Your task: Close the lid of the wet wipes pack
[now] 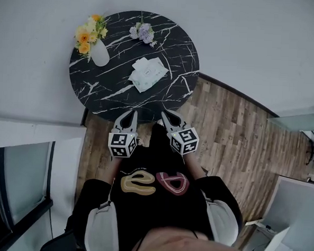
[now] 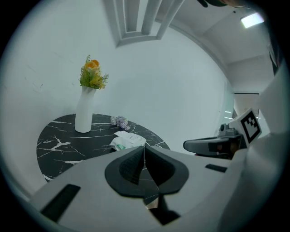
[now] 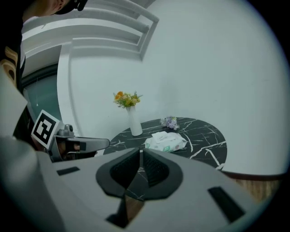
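Note:
The wet wipes pack (image 1: 148,74) lies flat near the middle of the round black marble table (image 1: 95,89). It is white and pale green, and a white flap at its far-left end looks lifted. The pack also shows in the left gripper view (image 2: 128,140) and in the right gripper view (image 3: 166,141), ahead of the jaws. My left gripper (image 1: 128,114) and right gripper (image 1: 168,116) hover side by side at the table's near edge, short of the pack. Each has its jaws closed together with nothing between them (image 2: 144,147) (image 3: 140,152).
A white vase with yellow and orange flowers (image 1: 93,43) stands at the table's far left. A small bunch of purple flowers (image 1: 144,33) lies at the far edge behind the pack. White walls curve behind the table, and wooden flooring (image 1: 236,138) lies to its right.

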Available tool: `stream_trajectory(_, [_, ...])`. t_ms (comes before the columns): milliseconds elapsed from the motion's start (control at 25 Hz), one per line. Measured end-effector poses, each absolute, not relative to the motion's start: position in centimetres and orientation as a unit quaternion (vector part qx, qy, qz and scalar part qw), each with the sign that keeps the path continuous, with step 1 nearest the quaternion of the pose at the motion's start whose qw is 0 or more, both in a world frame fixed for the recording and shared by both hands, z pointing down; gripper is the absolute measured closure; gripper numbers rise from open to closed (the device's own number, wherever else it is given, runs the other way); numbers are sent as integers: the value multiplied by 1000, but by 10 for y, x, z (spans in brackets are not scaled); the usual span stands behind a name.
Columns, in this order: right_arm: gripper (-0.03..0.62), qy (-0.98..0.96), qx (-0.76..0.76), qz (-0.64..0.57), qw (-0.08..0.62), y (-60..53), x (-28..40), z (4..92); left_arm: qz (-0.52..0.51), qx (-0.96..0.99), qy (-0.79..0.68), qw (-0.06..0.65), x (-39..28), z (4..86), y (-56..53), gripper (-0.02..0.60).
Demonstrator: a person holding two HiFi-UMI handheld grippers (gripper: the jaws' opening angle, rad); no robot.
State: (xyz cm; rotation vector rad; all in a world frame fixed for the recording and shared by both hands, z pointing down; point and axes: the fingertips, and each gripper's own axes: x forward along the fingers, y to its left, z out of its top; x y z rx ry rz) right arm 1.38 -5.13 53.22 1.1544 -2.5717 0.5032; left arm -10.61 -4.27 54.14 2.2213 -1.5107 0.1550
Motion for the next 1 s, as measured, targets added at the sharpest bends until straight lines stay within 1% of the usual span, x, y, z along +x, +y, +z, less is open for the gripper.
stream_trajectory(240, [579,-894,382,198,127,-88,11,527,52,790,-568,224,-120,540,-64,560])
stream_trajectory(480, [579,-902,355,202,137,-134,10,527,48,768,-594,236,-123,545,-95,560])
stream_trajectory(600, [579,-907,338,197,153,-158,10,529,49,757,-604,244,-121,548,-113,560])
stream_trajectory(800, [579,-909,295,202,213,-198,10,545,56,735,-623,261,-110,558,-143,560])
stream_trajectory(1000, [579,-917,253,211,225,-234,8,550,61,713,-639,282,-97,571,-164,560])
